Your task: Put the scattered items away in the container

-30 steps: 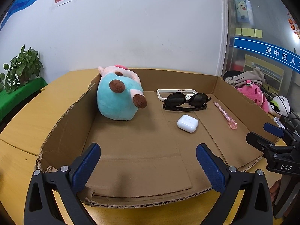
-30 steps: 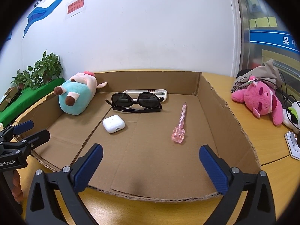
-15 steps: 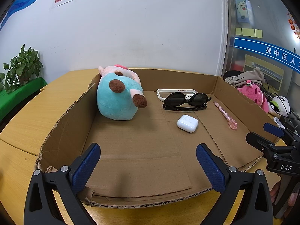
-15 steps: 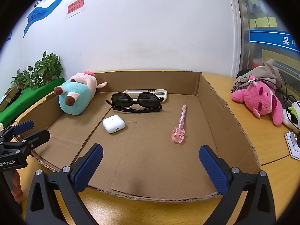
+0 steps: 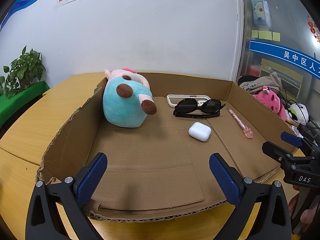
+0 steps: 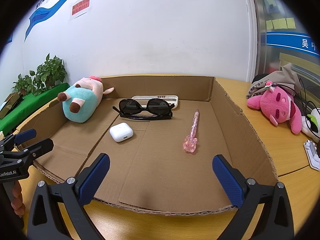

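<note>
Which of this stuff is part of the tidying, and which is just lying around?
Job: brown cardboard tray, teal plush toy, black sunglasses, white earbud case, pink pen.

Lying about: pink plush pig, potted green plant.

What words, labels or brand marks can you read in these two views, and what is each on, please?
"DAS": right gripper body.
"GenRobot.AI", start cut off: left gripper body.
"吴中区人": blue wall band, cut off.
Red wall notice: too blurred.
Grey cloth print: too small.
</note>
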`<state>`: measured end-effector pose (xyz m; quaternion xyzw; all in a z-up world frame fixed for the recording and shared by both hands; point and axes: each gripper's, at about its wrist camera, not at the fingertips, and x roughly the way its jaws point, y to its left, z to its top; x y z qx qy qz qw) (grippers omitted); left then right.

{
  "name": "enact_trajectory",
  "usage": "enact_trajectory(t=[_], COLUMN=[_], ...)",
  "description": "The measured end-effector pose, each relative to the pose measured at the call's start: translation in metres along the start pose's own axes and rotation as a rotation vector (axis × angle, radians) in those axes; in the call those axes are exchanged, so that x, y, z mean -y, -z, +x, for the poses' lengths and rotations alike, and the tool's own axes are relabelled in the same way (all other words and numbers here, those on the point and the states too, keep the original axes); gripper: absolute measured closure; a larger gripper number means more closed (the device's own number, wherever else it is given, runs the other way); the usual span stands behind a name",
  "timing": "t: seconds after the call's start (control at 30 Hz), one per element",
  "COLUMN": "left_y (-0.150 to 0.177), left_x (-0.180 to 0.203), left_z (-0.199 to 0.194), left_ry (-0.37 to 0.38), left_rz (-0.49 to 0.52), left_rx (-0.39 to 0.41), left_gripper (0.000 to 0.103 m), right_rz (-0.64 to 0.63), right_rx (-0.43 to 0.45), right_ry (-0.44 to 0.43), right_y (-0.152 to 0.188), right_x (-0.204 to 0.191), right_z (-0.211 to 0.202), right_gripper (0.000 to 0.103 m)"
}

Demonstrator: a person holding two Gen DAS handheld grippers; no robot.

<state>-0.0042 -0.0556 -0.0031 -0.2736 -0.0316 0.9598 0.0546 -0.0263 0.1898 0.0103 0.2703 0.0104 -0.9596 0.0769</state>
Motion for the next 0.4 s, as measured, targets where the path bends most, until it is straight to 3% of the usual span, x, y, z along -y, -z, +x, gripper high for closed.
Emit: enact_trajectory(t=[0.4], left_y=[-0.0002], left_x=[-0.0002], left_z=[0.0004], left_ry=[-0.008], left_rz=[0.001], left_rx=[0.002], left_gripper=[0.0], right_rz=[0.001], right_rx=[-0.001], right_ry=[0.0], right_y=[-0.0005], right_x=[0.0004], right_z=[0.0], right_gripper=[0.001])
